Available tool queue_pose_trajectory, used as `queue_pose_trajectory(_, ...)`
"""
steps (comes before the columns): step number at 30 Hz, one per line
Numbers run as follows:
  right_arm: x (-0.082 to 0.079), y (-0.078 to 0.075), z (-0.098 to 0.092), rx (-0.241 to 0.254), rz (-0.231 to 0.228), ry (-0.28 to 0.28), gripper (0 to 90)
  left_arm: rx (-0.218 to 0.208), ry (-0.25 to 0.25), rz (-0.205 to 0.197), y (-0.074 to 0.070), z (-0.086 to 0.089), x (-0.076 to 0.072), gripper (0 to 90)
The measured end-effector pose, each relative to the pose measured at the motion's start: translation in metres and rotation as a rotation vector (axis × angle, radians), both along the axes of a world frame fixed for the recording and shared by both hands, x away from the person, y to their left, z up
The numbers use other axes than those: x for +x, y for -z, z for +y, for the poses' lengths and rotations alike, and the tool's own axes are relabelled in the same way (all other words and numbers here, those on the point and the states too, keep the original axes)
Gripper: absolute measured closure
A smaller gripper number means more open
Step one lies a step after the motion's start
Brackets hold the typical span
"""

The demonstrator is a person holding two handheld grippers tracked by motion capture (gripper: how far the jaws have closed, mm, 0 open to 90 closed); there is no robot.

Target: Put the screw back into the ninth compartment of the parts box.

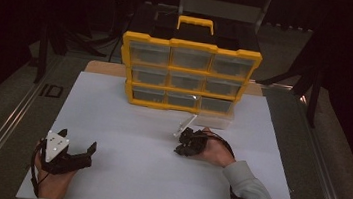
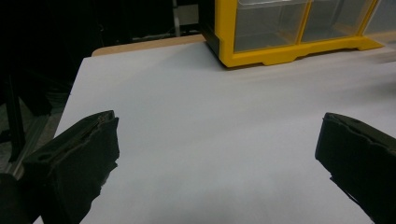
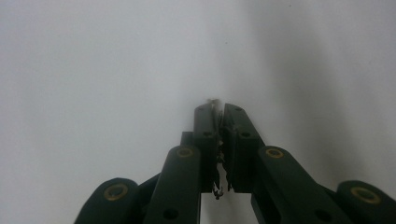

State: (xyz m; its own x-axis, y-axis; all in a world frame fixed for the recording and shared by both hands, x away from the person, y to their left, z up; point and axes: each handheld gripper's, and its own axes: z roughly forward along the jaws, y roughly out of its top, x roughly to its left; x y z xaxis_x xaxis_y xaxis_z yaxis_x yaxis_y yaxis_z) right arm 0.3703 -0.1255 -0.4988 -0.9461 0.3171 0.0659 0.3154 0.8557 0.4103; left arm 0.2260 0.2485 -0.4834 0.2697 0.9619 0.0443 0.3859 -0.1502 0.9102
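While the left gripper (image 1: 77,147) is held wide open over the white table (image 1: 130,175), nothing is gripped. A small thin object (image 3: 216,184), too small to identify, is pinched by the right gripper (image 3: 217,108).

Place: a lab-like recording station is suggested.
Work surface: a white counter (image 1: 120,173) is seen under dim light.
Storage: a yellow parts organizer (image 1: 188,76) with clear drawers.
Surroundings: black stands and dark curtains are seen around.

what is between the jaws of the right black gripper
The right black gripper is closed on something small and thin; a pale tip shows at the jaw ends. The jaws cover the rest, so what it is cannot be told.
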Motion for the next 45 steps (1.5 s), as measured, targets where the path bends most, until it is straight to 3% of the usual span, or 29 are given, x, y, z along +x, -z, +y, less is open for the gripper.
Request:
queue_pose_trajectory(24, 0.002, -0.002, -0.008, 0.041, 0.038, 0.047, 85.7, 0.0, 0.0, 0.0, 0.0, 0.0, 0.0, 0.4)
queue_pose_trajectory(30, 0.004, -0.004, -0.011, 0.055, 0.028, 0.064, 88.9, 0.0, 0.0, 0.001, 0.0, 0.0, 0.0, 0.4)
queue_pose_trajectory(45, 0.011, 0.002, -0.013, 0.042, 0.061, 0.107, 84.0, 0.001, -0.001, 0.0, 0.0, 0.0, 0.0, 0.3)
